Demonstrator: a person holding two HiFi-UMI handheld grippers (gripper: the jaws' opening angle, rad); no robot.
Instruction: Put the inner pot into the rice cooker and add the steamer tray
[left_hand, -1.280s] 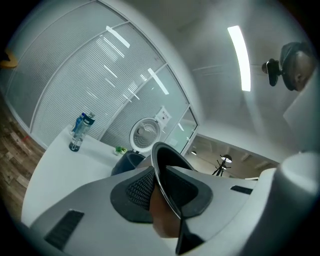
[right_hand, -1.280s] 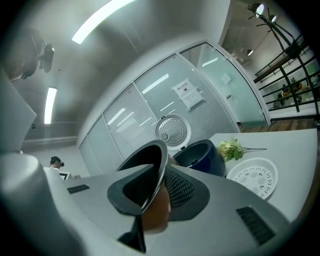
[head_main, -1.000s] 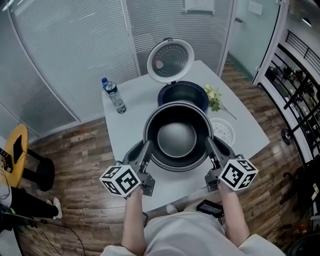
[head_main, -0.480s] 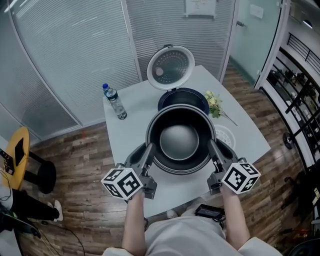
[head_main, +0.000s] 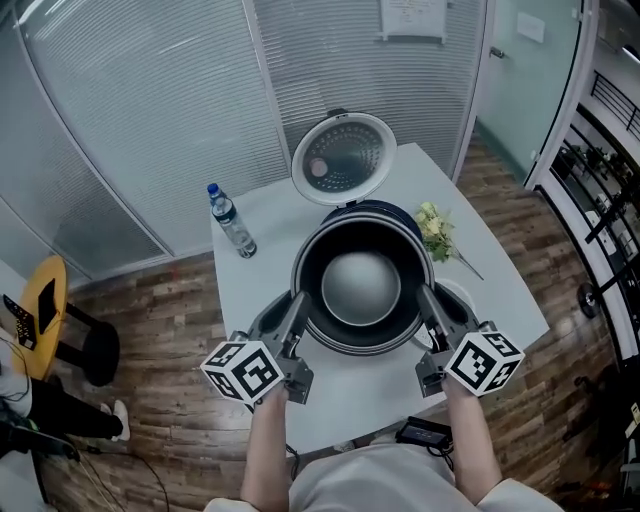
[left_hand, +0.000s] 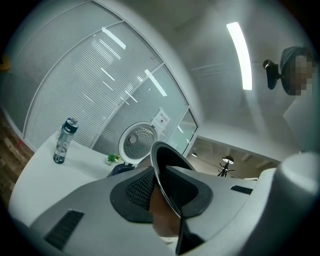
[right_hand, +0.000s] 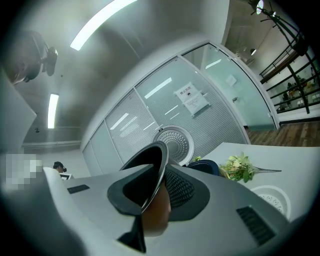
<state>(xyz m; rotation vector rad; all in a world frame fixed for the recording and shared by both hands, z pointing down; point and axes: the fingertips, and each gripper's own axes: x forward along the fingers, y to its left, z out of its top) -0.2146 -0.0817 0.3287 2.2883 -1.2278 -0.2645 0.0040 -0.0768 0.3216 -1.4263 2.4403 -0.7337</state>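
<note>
The inner pot (head_main: 360, 290) hangs mouth-up in the air, held level between both tools: the left gripper (head_main: 297, 305) has its jaws clenched on the pot's thin rim on one side, and the right gripper (head_main: 425, 300) pinches the rim on the opposite side, the ribbed dark pads pressing the wall from inside and out. The pot sits above the rice cooker (head_main: 385, 208) and a little toward the person from it, so only the far arc of the cooker's dark blue body shows past the pot's rim; the coming move likely turns on carrying the pot over that opening and lowering it straight. Being round, the pot has no long axis, and the two hands stand equally near. It is dark, smooth metal with a domed, glossy bottom. The cooker's round lid (head_main: 343, 160) stands open behind the cooker, its liner dotted with holes. The white steamer tray (right_hand: 272, 197) lies flat on the pale bench (head_main: 250, 290) just beside the cooker.
</note>
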